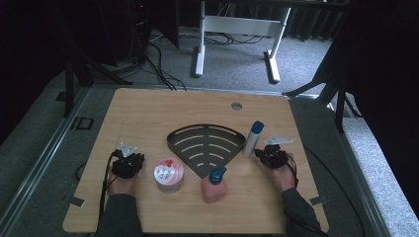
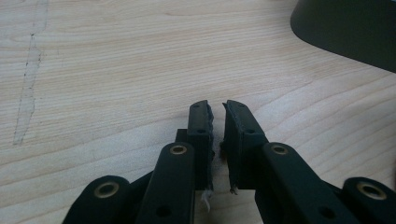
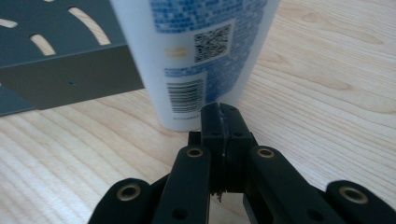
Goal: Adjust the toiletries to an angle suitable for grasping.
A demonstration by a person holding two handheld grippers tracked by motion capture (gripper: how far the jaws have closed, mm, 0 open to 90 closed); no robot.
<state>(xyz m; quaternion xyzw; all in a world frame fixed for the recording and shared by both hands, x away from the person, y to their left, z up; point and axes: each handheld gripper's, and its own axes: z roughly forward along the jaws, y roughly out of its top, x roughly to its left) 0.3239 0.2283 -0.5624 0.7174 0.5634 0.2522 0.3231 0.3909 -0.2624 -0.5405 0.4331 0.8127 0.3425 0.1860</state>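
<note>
— Wooden bench [image 1: 148, 113], dark room. How were the jaws?
— Right gripper [image 3: 219, 108] pressed together, tips just beside the white bottle [image 3: 196, 56] standing near the right edge, by the dark rack [image 1: 205, 143]. Left gripper [image 2: 217, 109] slightly parted, holding nothing.

**Surroundings of My Work Table**

I work at a light wooden table [image 1: 148, 113] with a round hole [image 1: 236, 106] near its far edge. Beyond that table: grey carpet [image 1: 237, 69], a white desk frame [image 1: 237, 29], trailing black cables [image 1: 158, 64]. Lighting is dim.
</note>
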